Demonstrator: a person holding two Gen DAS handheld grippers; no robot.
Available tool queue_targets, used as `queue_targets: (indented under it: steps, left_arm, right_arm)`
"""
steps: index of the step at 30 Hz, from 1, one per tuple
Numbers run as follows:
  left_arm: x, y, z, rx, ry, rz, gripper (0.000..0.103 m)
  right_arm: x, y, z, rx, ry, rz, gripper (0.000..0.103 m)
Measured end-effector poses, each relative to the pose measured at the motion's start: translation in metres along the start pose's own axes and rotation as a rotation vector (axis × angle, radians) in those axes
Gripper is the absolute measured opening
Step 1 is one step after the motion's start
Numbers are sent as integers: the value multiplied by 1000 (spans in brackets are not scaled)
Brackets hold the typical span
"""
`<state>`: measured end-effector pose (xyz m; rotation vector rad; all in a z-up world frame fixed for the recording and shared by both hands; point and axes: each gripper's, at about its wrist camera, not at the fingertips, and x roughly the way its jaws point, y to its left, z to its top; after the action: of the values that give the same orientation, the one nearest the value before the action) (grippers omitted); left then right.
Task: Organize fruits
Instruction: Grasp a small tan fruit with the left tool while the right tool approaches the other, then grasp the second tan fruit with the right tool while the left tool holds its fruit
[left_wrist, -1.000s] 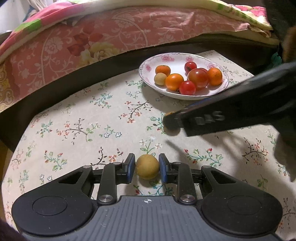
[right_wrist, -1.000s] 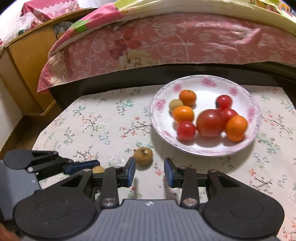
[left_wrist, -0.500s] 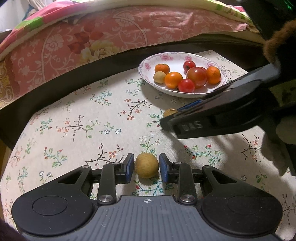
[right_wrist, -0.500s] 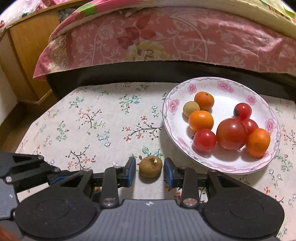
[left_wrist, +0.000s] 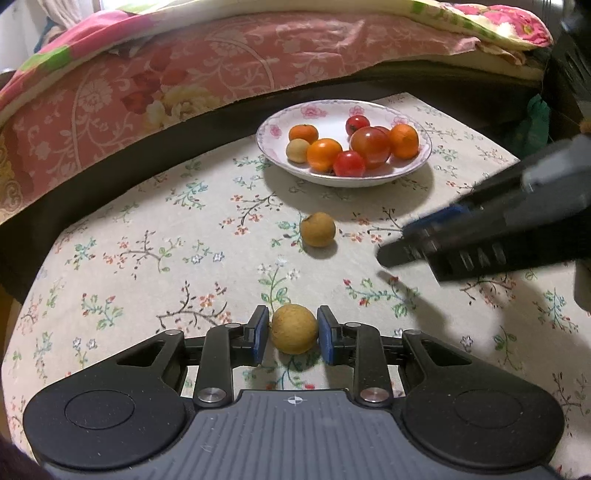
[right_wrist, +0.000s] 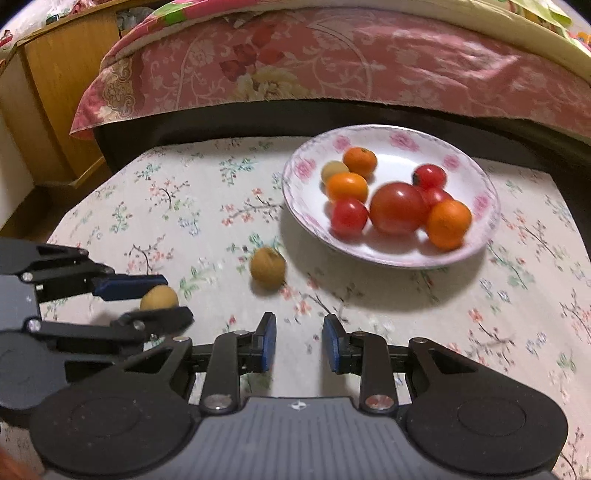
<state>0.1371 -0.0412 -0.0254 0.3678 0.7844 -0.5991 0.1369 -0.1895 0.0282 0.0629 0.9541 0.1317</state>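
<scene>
While my left hand-held gripper (left_wrist: 293, 334) sits low over the floral tabletop (left_wrist: 147, 229), a round yellowish fruit (left_wrist: 294, 334) rests between its blue pads (left_wrist: 260, 334); thin gaps show on both sides, so I cannot tell whether they press it. Further on, a second brownish fruit (left_wrist: 317, 234) lies loose on the cloth, just short of the flowered plate (left_wrist: 273, 129) holding tomatoes and small oranges. My right hand-held gripper (right_wrist: 299, 341) hangs spread wide over bare cloth, well apart from that loose fruit (right_wrist: 267, 267).
</scene>
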Motion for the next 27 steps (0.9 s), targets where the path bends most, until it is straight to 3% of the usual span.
queue_targets:
  steps: [8, 17, 21, 27]
  left_arm:
    - [-2, 3, -2, -12, 1, -19, 37]
    - [-1, 5, -3, -19, -12, -25, 40]
    - [-1, 3, -3, -12, -13, -19, 37]
    - [-3, 0, -3, -3, -12, -14, 36]
  right_arm:
    - [10, 7, 25, 67, -54, 79, 34]
    - [41, 26, 37, -1, -52, 49, 36]
    - [38, 34, 36, -79, -47, -1, 26]
    - [23, 19, 22, -63, -25, -9, 26]
